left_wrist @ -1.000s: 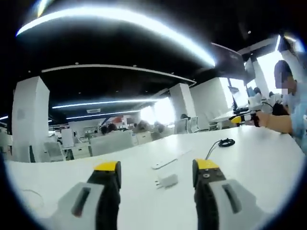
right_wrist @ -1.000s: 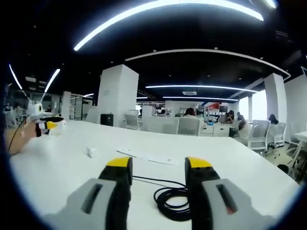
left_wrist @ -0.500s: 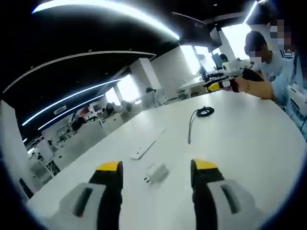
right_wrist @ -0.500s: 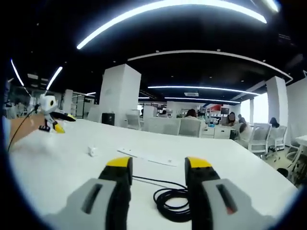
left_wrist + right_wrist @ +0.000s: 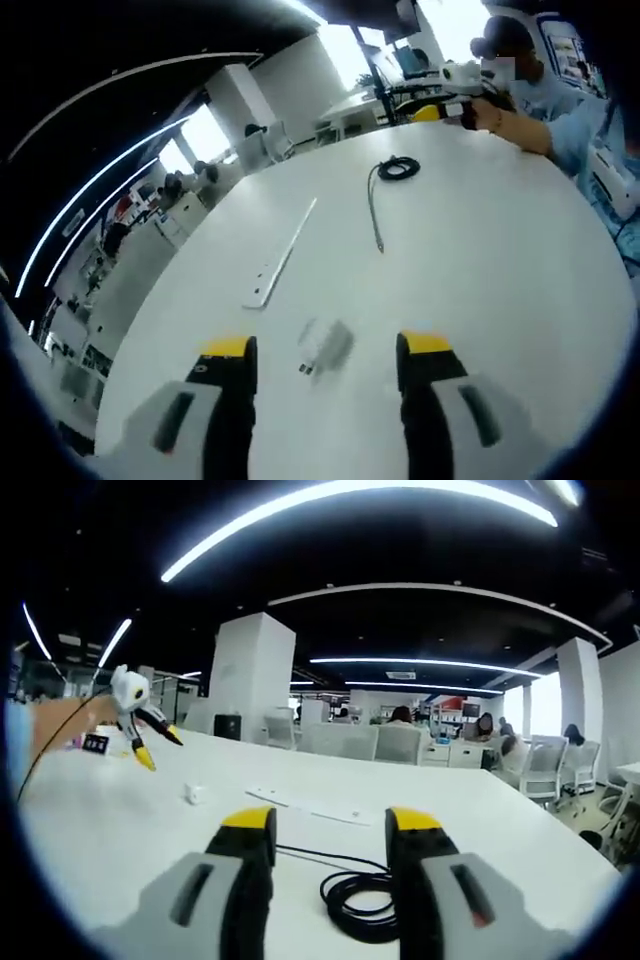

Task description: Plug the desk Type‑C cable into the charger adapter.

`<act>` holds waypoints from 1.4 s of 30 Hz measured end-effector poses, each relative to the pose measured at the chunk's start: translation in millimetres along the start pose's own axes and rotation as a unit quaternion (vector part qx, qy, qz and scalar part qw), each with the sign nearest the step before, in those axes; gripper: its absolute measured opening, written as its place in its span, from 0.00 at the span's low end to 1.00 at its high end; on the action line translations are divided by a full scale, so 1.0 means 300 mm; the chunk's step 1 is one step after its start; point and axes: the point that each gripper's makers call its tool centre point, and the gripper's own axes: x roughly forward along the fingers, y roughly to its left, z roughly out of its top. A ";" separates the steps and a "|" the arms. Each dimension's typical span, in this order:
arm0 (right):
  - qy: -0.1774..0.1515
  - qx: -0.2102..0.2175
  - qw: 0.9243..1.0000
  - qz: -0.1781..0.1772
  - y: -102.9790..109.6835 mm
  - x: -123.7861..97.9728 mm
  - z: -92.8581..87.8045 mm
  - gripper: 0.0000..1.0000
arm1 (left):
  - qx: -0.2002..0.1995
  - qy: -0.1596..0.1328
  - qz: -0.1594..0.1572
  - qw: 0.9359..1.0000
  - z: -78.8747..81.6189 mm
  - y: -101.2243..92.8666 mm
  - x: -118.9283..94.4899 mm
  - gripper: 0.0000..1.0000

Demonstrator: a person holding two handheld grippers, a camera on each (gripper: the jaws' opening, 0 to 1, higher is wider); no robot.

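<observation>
Since a second ago we have tipped our spread left gripper [image 5: 320, 362] down over the small white plastic charger adapter [image 5: 325, 348], light and prone to skid, best pinched across its flat sides, while beyond it the limp black Type-C cable [image 5: 362, 901] lies coiled between our spread right gripper [image 5: 328, 838].

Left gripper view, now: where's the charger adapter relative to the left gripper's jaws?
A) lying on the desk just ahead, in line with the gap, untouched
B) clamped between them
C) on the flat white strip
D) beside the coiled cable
A: the white charger adapter lies on the desk just ahead of the open left gripper, touching neither jaw.
</observation>
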 end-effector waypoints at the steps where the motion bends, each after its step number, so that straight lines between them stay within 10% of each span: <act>1: 0.000 0.000 1.000 0.001 0.001 0.000 0.000 0.45 | 0.005 0.012 -0.008 1.000 -0.004 -0.003 0.012 0.56; 21: -0.008 -0.001 1.000 0.010 0.006 -0.008 0.022 0.45 | 0.054 0.168 -0.079 0.981 -0.096 0.004 0.188 0.51; 42: -0.016 0.013 0.999 0.027 0.014 -0.011 0.033 0.43 | 0.057 0.208 -0.118 0.969 -0.143 -0.003 0.279 0.34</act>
